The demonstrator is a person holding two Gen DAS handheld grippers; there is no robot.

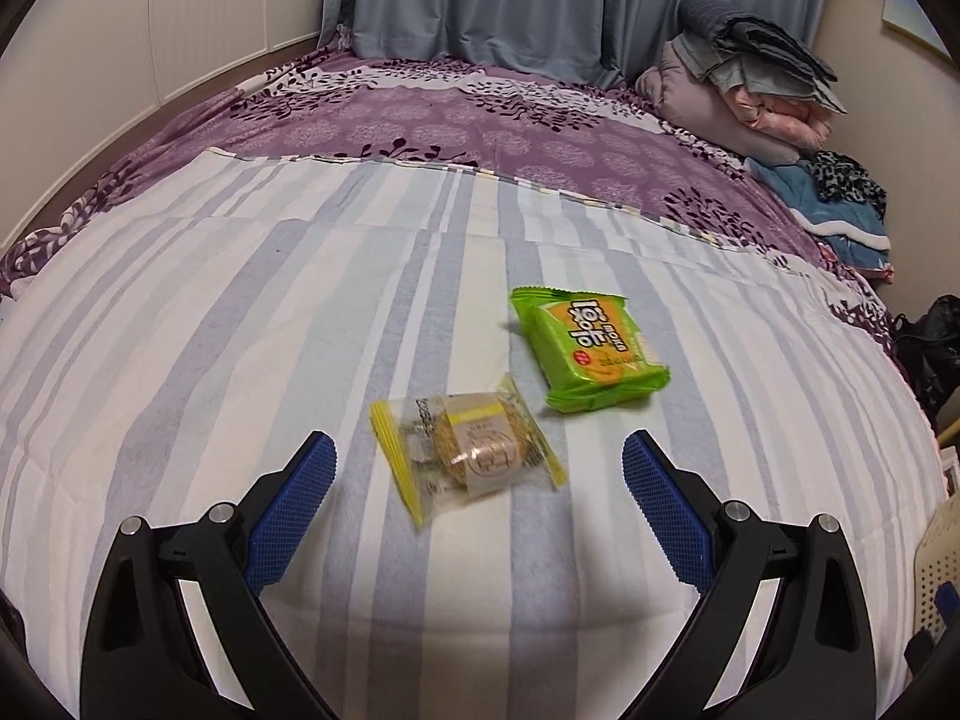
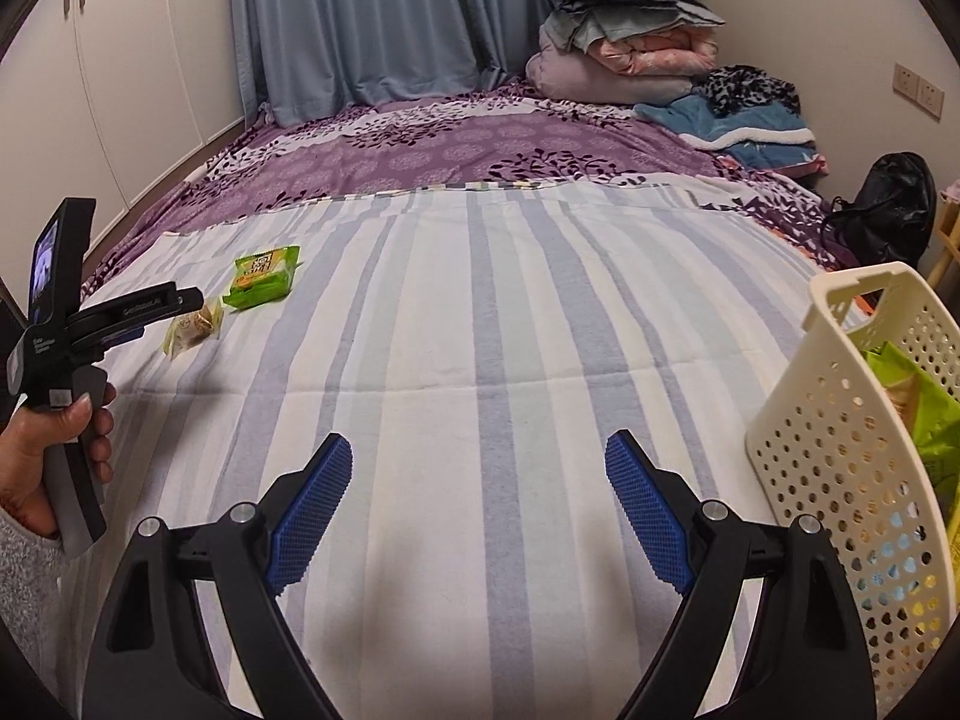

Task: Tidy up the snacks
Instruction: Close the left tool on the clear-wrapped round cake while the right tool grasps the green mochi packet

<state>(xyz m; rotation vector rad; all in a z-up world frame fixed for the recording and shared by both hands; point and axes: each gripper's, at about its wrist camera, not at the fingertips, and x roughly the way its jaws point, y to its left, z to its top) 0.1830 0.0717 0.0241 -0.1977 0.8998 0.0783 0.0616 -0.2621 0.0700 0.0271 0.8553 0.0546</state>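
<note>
A clear snack packet with yellow ends (image 1: 467, 456) lies on the striped blanket, and a green snack packet (image 1: 591, 349) lies just beyond it to the right. My left gripper (image 1: 477, 453) is open, its blue pads on either side of the clear packet, not touching it. In the right wrist view the left gripper (image 2: 195, 299) reaches to the clear packet (image 2: 193, 327), with the green packet (image 2: 262, 276) behind. My right gripper (image 2: 478, 459) is open and empty over the blanket. A cream perforated basket (image 2: 840, 420) holding green packets stands at the right.
The striped blanket (image 2: 480, 330) covers the near part of a purple floral bed (image 2: 456, 144). Folded quilts and clothes (image 2: 630, 48) are piled at the far right. A black bag (image 2: 888, 204) sits beside the bed. Curtains and white wardrobes stand behind.
</note>
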